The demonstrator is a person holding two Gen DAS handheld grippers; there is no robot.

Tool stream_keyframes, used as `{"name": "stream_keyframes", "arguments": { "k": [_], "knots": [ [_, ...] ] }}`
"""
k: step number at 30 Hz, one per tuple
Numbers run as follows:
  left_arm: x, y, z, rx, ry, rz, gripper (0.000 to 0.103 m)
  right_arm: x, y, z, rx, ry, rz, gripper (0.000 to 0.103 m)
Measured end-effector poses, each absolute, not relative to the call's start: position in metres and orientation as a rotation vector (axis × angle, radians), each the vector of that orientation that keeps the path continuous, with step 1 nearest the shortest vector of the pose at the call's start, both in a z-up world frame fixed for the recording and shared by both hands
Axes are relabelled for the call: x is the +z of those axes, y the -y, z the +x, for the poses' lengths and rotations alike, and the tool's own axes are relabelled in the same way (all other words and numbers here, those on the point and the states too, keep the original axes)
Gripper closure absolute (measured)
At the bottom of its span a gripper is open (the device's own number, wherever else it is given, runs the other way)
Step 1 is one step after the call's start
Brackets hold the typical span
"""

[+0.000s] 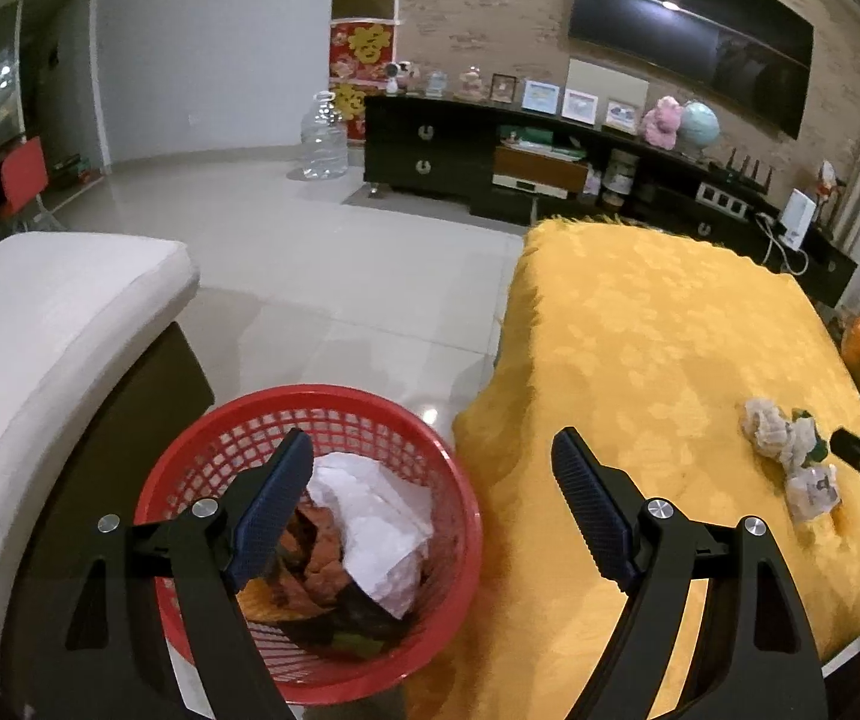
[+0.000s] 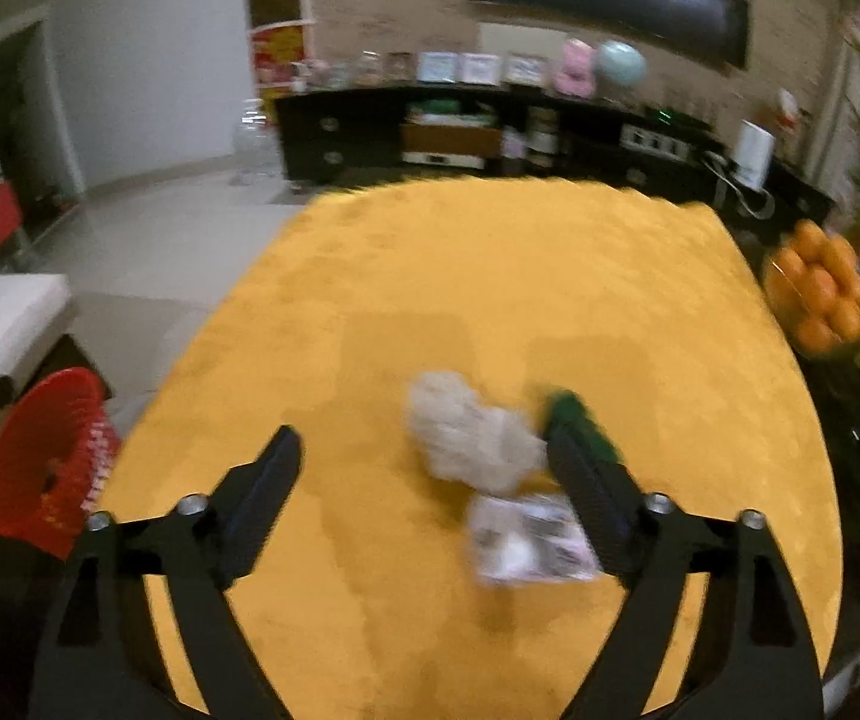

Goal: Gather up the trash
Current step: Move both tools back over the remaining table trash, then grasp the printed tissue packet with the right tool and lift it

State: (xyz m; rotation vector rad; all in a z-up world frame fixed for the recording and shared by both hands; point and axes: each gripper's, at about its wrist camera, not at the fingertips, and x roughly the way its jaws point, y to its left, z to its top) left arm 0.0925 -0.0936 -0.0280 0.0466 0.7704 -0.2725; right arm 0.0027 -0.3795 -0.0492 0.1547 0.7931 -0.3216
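Both claws wide and empty, trash still lying on the yellow surface.

The left claw [image 1: 433,459] stands wide with nothing in it, above the near left corner of the surface [image 1: 640,324] and the red basket [image 1: 189,456] on the floor, which holds white paper [image 1: 375,516] and brown scraps. The right claw [image 2: 417,456] is spread wide, gripping nothing. Crumpled tissue [image 2: 466,438], a green scrap [image 2: 580,414] and a printed wrapper [image 2: 526,540] lie together on the cloth, blurred, beside its right finger. Oranges [image 2: 826,294] sit far right.
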Motion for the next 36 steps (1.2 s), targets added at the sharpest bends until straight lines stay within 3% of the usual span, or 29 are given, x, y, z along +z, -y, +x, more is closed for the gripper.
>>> {"name": "stream_keyframes", "arguments": {
  "k": [5,16,23,36],
  "knots": [
    [-0.029,0.105,0.089,-0.29,-0.774,0.057,0.024,-0.077,0.405,-0.008,-0.365,-0.862,0.184,0.007],
    [-0.033,0.126,0.083,-0.313,-0.778,0.101,0.024,-0.121,0.421,-0.008,-0.361,-0.921,0.216,0.008],
    [-0.033,0.128,0.083,-0.316,-0.78,0.105,0.024,-0.123,0.429,-0.006,-0.347,-0.931,0.245,0.031],
    [-0.037,0.147,0.075,-0.347,-0.76,0.136,0.024,-0.097,0.429,-0.02,-0.346,-0.884,0.248,0.036]
  ]
}}
